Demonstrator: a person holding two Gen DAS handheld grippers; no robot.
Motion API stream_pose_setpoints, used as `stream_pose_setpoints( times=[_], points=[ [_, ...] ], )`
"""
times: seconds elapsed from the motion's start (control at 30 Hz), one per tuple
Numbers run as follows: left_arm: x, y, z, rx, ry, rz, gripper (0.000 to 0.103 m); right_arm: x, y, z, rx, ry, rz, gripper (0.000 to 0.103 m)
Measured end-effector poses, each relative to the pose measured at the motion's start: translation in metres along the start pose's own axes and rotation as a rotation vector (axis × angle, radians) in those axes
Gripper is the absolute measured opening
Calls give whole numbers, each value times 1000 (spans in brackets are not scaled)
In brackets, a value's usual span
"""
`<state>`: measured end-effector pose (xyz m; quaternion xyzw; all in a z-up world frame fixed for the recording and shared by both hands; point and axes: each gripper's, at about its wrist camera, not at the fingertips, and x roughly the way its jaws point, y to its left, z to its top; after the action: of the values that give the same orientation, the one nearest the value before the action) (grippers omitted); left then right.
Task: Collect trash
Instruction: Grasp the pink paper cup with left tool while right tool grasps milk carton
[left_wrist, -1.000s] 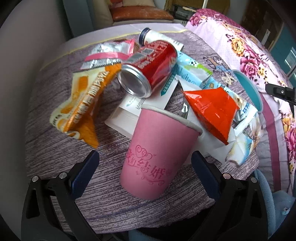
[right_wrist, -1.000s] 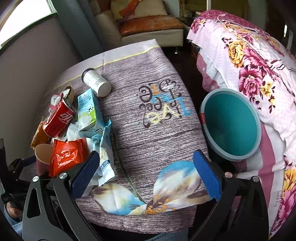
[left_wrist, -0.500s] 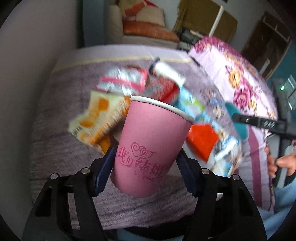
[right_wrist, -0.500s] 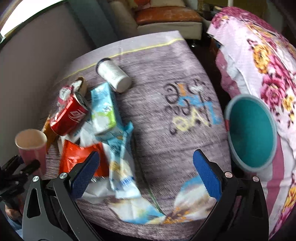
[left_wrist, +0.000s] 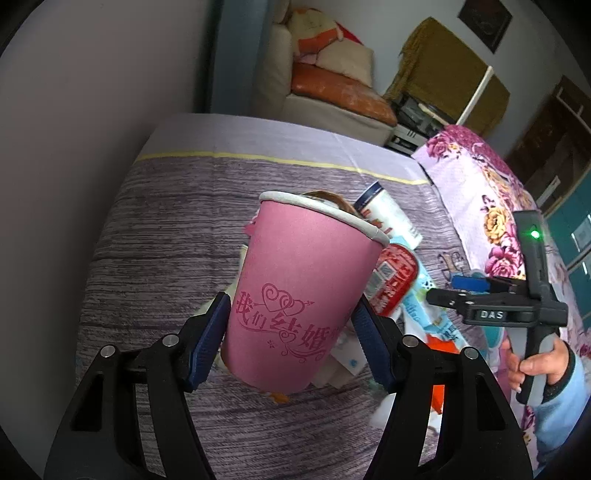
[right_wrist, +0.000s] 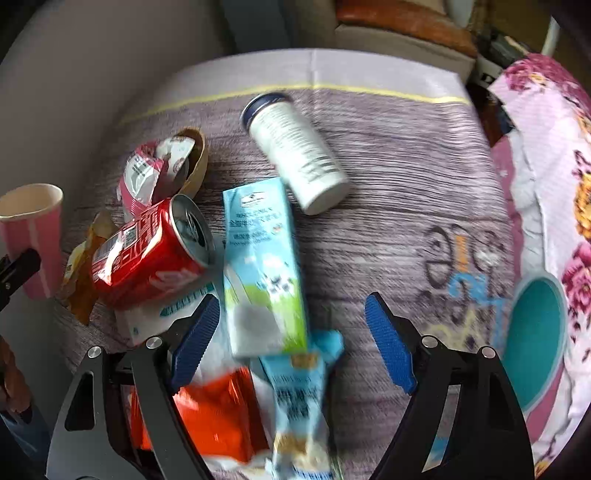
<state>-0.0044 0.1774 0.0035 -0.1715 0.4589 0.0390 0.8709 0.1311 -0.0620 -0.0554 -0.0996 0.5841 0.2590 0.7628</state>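
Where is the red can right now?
In the right wrist view the red can lies on its side at the left of the table, just left of the milk carton and right of the pink cup.

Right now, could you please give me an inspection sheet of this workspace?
Surface: table under a purple wood-grain cloth, printed lettering near its right edge.
Job's things: pink paper cup held off the table; red soda can, milk carton, white bottle lying down; orange wrapper; teal bin at the table's right side.
Clutter: pink-white wrapper, yellow snack bag, blue sachet.
Grippers: left gripper clamps the cup; right gripper closing over the carton, pads not touching.
Cables: nothing seen.
Surroundings: sofa, floral quilt.
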Motion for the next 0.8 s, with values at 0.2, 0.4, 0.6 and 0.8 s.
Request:
stream_pose_setpoints(
  times=[0.2, 0.4, 0.6, 0.8],
  points=[
    [8, 8, 9, -21, 12, -2, 68, 31, 10, 13, -35, 40, 5, 69],
    [9, -5, 14, 6, 9, -10, 68, 16, 1, 10, -5, -9, 82, 49],
    [5, -30, 20, 51, -7, -18, 68, -23, -19, -2, 50, -88, 152, 49],
    [4, -72, 27, 134, -21, -26, 68, -56, -45, -12, 152, -168, 270, 49]
  ],
)
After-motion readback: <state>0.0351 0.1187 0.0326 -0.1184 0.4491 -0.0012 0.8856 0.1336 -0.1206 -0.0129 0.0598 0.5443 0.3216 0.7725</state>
